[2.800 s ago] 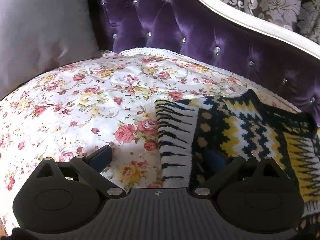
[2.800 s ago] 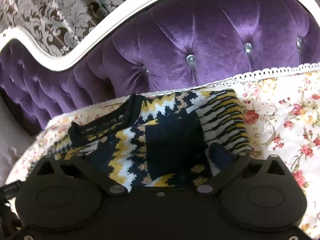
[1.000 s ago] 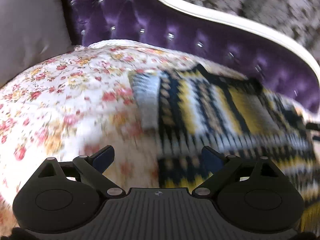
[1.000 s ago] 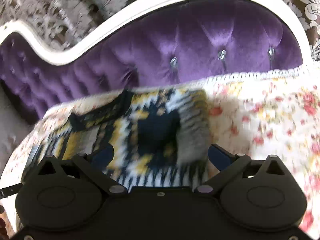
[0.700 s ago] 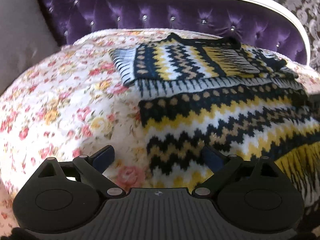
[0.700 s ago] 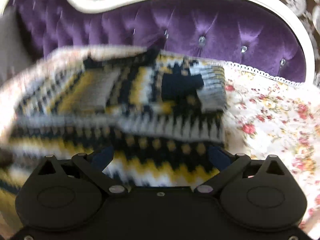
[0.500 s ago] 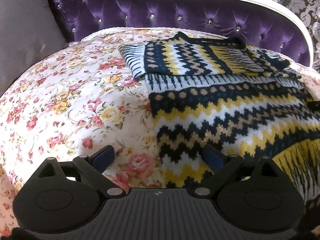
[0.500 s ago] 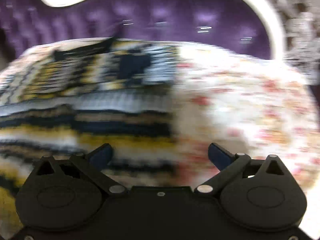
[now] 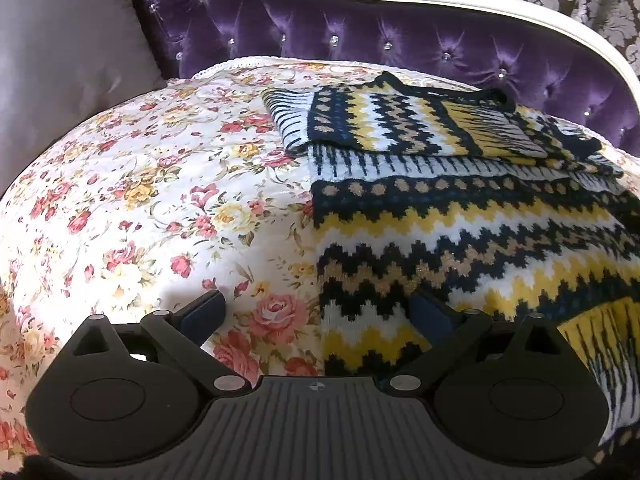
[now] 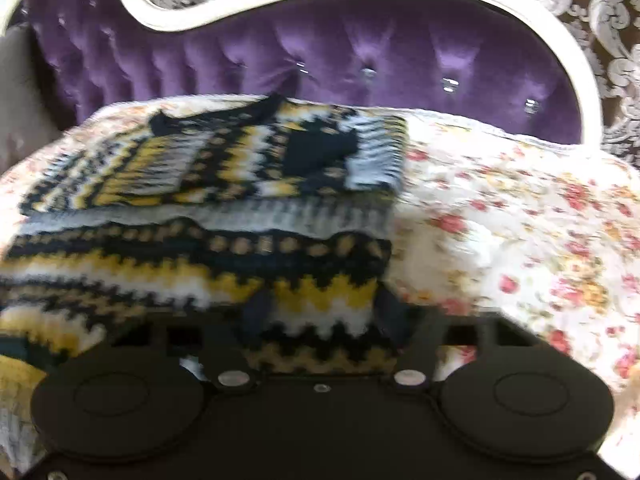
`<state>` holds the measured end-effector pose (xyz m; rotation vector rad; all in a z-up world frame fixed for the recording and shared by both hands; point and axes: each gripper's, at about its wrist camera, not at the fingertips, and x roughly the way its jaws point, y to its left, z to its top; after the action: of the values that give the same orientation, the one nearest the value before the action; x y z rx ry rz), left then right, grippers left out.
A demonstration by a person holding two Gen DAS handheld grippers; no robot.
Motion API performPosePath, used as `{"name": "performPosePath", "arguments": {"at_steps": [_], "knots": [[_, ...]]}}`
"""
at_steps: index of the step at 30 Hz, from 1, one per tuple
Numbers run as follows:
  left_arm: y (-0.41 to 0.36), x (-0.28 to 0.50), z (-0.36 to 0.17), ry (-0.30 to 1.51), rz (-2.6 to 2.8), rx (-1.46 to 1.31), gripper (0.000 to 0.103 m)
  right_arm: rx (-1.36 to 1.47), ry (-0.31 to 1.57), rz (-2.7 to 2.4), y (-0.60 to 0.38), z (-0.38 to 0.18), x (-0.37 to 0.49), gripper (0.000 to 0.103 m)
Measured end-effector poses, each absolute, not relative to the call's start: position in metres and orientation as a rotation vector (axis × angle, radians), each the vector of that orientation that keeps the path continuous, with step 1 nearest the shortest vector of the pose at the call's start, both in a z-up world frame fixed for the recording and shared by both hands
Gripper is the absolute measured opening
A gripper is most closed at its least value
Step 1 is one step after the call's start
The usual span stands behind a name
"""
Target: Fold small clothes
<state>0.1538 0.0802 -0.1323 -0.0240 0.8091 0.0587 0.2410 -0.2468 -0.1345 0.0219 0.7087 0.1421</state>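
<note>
Right hand-held gripper [image 10: 324, 312] closing astride sweater [image 10: 224, 216] edge.

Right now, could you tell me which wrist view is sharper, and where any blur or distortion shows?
Left wrist view: sharp, the sweater pattern crisp, though fisheye bends the floral cover. Right wrist view: motion-blurred throughout, smearing the sweater and the right gripper, whose jaws are closing around its hem.

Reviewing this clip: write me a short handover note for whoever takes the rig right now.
Left gripper: open wide, straddling the near left edge of the knit sweater, gripping nothing.
Right gripper: jaws closing, the sweater's near right edge between them.
Sweater lies on the floral bedspread, by the purple headboard.
Done: sleeves folded in over the top.
Left: probably fold the near half up over them.
</note>
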Motion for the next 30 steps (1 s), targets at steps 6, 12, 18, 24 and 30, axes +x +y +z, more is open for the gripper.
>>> {"name": "performPosePath", "arguments": {"at_steps": [6,12,18,24,30], "knots": [[0.082,0.155,-0.13,0.822,0.057,-0.023,0.101,0.115,0.713,0.081,-0.27,-0.134,0.244,0.014],[0.083,0.147,-0.13,0.799,0.079,-0.054,0.101,0.158,0.692,0.109,-0.275,-0.135,0.239,0.035],[0.088,0.128,-0.131,0.802,0.081,-0.124,0.1,0.171,0.677,0.095,-0.282,-0.134,0.23,0.073],[0.096,0.116,-0.133,0.817,0.04,-0.142,0.1,0.232,0.656,0.064,-0.295,-0.135,0.227,0.081],[0.096,0.111,-0.135,0.801,0.01,-0.116,0.101,0.342,0.618,0.017,-0.315,-0.134,0.218,0.082]]}}
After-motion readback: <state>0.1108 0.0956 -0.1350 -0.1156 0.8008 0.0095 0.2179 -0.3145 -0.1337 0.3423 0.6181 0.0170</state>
